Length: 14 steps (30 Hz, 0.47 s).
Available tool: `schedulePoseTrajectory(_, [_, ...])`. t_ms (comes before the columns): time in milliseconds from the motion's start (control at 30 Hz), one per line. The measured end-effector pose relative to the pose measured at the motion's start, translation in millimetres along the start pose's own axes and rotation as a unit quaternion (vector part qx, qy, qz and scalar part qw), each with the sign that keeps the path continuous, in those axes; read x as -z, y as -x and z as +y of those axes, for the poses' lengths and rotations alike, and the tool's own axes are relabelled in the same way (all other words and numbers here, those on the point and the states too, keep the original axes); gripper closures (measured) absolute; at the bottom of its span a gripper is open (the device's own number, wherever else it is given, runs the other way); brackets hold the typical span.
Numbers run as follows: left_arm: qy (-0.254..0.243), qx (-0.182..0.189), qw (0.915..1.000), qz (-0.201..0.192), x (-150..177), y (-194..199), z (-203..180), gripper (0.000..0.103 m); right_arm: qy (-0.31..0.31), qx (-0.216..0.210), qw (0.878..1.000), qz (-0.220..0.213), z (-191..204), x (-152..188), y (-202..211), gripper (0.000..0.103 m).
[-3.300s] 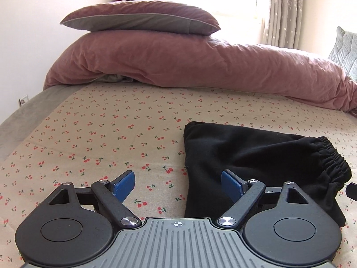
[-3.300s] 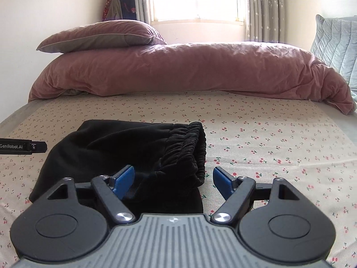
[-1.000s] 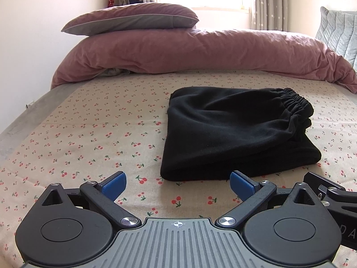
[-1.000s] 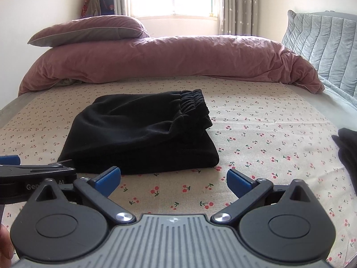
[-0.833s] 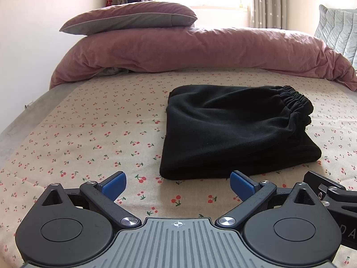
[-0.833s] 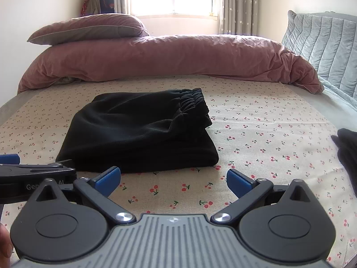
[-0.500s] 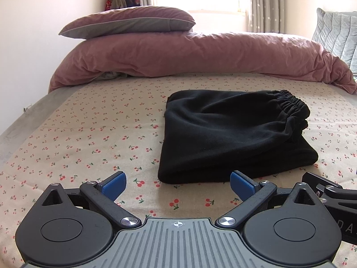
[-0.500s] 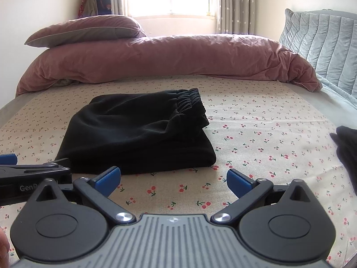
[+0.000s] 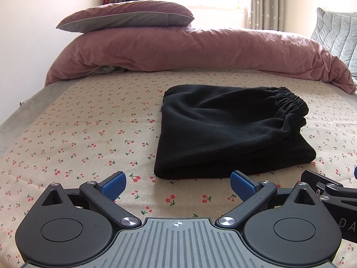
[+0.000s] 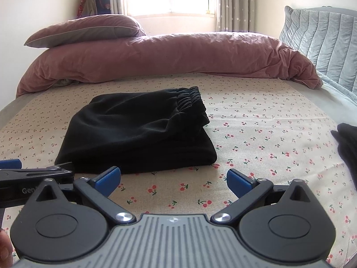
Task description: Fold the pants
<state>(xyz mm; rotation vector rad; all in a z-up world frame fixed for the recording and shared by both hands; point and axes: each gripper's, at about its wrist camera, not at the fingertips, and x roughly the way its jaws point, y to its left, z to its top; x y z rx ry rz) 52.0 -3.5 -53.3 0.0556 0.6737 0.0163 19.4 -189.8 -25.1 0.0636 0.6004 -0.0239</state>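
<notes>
Above sheet (image 9: pixel 89 134), both hand-held grippers (image 9: pixel 178 184) (image 10: pixel 174 178) hover w/ jaws apart.

pants (image 9: pixel 225 134): solid black, no print. sheet (image 9: pixel 89 134): beige with small red cherries on green stems, repeated all over. duvet (image 9: pixel 189 49): dusty mauve-pink, plain. pillow (image 9: pixel 125 19): same mauve on top, grey underside, pale piping at the edge. quilted cushion (image 10: pixel 323 38): pale grey-blue with stitched stripes. curtains (image 10: pixel 229 4): grey with small white stars. left gripper (image 9: pixel 177 183) and right gripper (image 10: pixel 173 181): black arms, blue pads, ribbed grey body.
</notes>
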Motion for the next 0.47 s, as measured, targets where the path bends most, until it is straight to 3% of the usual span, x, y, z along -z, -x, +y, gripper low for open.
schedulePoseTrajectory(467, [-0.001,-0.003,1.0,0.004,0.1,-1.4,-1.8,0.001,0.005,0.0,1.0,0.0,0.0,0.1,-0.5,0.012])
